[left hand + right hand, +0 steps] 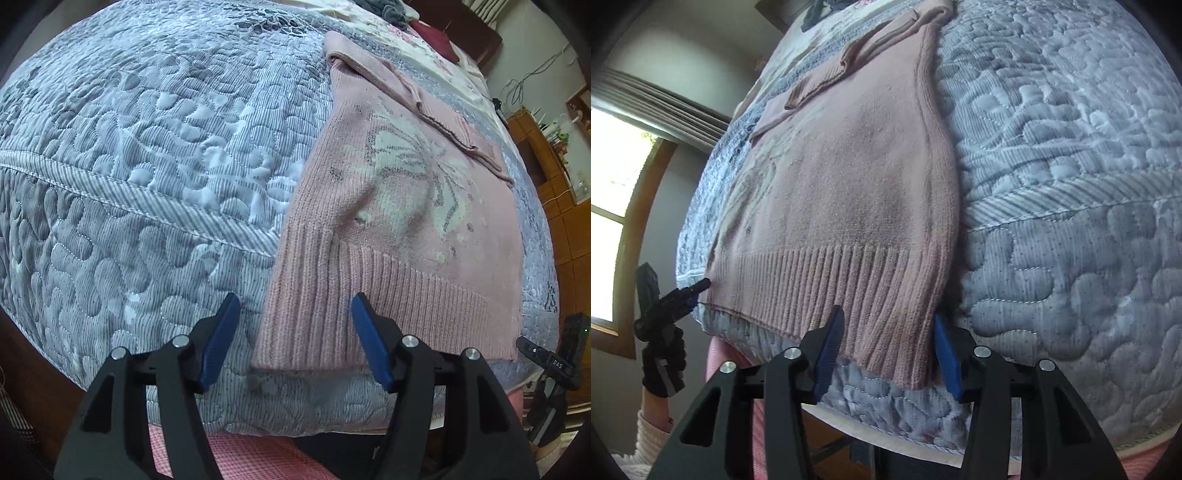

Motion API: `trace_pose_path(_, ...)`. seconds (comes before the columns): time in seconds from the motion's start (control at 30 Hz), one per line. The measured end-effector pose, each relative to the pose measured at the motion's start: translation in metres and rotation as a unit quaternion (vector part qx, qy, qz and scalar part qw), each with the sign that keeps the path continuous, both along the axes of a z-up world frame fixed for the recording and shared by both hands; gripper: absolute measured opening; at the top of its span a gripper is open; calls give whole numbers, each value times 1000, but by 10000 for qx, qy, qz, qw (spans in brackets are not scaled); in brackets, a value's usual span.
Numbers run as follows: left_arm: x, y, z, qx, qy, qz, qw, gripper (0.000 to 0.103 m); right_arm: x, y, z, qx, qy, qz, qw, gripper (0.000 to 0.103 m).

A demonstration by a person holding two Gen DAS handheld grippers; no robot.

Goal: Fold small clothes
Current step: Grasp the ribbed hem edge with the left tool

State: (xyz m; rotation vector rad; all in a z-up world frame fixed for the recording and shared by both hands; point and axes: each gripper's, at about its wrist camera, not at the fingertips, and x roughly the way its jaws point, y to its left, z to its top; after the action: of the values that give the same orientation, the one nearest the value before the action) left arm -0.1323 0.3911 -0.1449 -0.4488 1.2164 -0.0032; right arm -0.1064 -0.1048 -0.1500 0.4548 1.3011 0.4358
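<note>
A pink knit sweater with a white butterfly pattern lies flat on the blue-grey quilt, ribbed hem toward me. One sleeve is folded across its upper part. My left gripper is open, its blue pads astride the hem's left corner. In the right wrist view my right gripper is open too, and the hem's right corner lies between its fingers. Each gripper shows in the other's view: the right one by the hem's right end, the left one touching the left end, held by a black-gloved hand.
The quilt's front edge drops off just below the hem. Grey clothing and a dark red cloth lie at the far end of the bed. Wooden furniture stands to the right, a window to the left.
</note>
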Motion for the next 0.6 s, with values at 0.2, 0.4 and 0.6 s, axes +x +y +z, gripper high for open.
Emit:
trace_pose_path(0.2,-1,-3,0,-379,-45,-22,9993,51,1,-2,-5,107,96,-52,9999,32)
trace_pose_path(0.4,-6,5,0,-751,-48,227,9969,17,0,-11,-3,199,167,-150,9996,11)
trace_pose_path(0.6,-11,2,14,-992,-299,71,9946,15,-5,-15,19,316,-90,29,9995,10)
